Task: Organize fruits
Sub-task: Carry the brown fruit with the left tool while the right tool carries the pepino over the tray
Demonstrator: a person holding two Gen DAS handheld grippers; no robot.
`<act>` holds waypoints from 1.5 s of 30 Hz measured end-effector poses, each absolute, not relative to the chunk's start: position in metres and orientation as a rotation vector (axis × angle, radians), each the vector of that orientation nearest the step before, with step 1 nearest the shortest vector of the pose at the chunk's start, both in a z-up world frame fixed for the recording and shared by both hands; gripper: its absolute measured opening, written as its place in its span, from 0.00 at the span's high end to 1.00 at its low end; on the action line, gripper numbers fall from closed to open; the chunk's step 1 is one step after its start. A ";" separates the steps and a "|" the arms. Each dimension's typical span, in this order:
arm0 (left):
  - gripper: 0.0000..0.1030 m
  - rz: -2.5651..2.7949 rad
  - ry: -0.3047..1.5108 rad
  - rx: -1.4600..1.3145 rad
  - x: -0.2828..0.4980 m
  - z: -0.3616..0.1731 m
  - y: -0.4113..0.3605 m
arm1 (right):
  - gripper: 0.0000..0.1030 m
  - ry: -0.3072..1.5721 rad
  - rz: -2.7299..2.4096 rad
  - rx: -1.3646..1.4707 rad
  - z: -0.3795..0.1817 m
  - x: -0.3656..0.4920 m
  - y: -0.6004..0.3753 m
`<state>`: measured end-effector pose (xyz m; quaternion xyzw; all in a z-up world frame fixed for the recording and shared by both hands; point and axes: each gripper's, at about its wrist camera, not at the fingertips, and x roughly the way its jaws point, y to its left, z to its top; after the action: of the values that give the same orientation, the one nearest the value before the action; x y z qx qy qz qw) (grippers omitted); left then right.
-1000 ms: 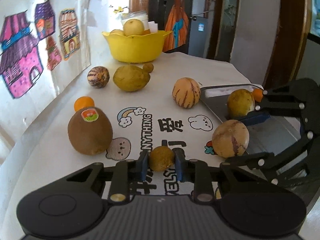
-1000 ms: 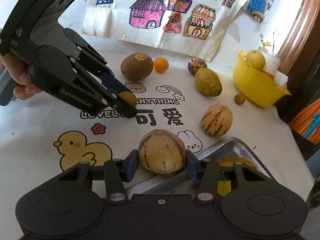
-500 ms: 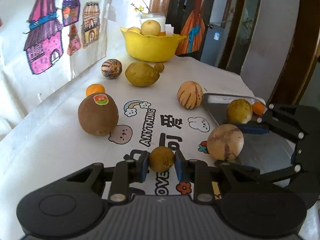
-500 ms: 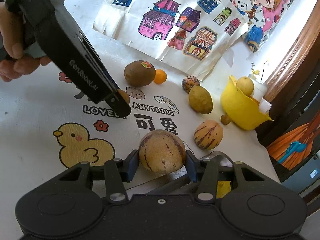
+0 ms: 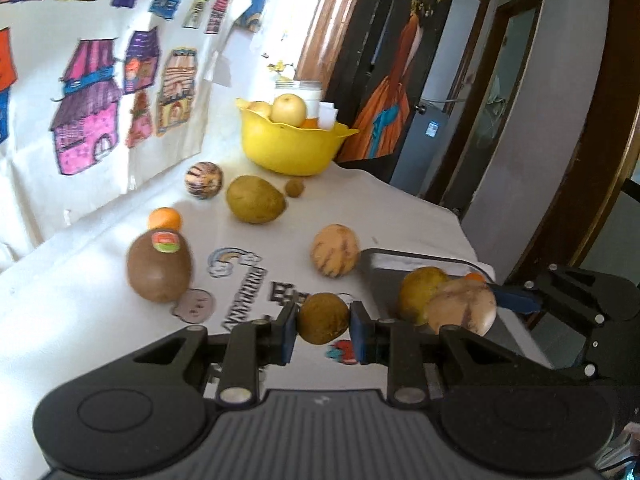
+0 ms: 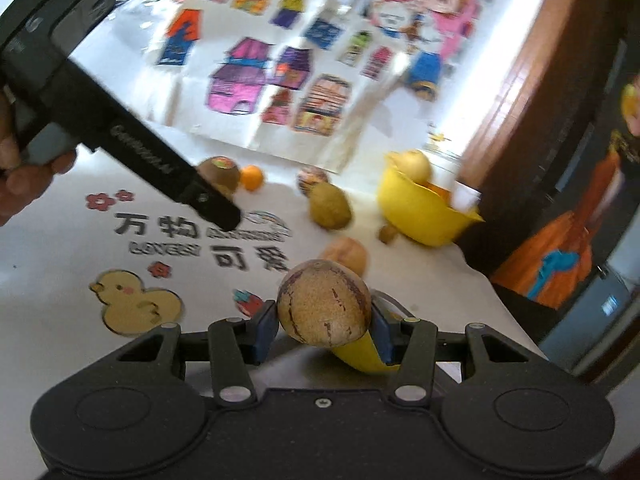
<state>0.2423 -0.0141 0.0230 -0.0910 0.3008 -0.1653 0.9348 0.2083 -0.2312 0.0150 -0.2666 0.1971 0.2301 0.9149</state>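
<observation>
The left tool (image 5: 323, 325) is clamped on a small brown round fruit (image 5: 322, 318), its blue pads pressed against both sides, the fruit held clear above the printed cloth on the bench (image 5: 80, 300). The right tool (image 6: 325, 328) is clamped on a larger tan fruit with dark purple streaks (image 6: 323, 304), also held off the surface; in the left wrist view that streaked fruit sits just in front of a yellow-green fruit (image 5: 420, 288) lying on the metal tray (image 5: 400, 260), with a small orange piece behind it.

Beyond the left tool, a big brown kiwi-like fruit with a sticker (image 5: 159, 266) stands on the cloth, a small orange (image 5: 165, 218) just behind it. A striped pale melon (image 5: 334, 250) rests beside the tray's near corner. Farther back lie a green-yellow oval fruit (image 5: 255, 199), a round purple-striped fruit (image 5: 203, 180) and a tiny brown fruit (image 5: 294, 188). The yellow bowl (image 5: 292, 148) at the bench's far edge holds a pale round fruit and others.

A person's hand (image 6: 24, 176) grips the left tool's handle in the right wrist view. Children's drawings of houses (image 5: 92, 120) hang behind the bench.
</observation>
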 end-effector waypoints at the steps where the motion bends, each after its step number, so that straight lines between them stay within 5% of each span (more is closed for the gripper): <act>1: 0.71 -0.341 0.622 -0.192 0.242 0.023 -0.020 | 0.51 0.411 0.457 -0.542 0.016 0.207 -0.239; 18: 0.71 -0.425 0.677 -0.028 0.240 0.003 -0.121 | 0.51 0.525 0.288 -0.366 -0.002 0.235 -0.325; 45: 0.71 -0.418 0.730 0.082 0.249 -0.014 -0.146 | 0.50 0.614 0.328 -0.319 -0.018 0.265 -0.327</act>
<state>0.2487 -0.1460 -0.0138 0.0396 0.3544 -0.2027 0.9120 0.2647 -0.3273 -0.0181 -0.1558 0.2995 0.1600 0.9276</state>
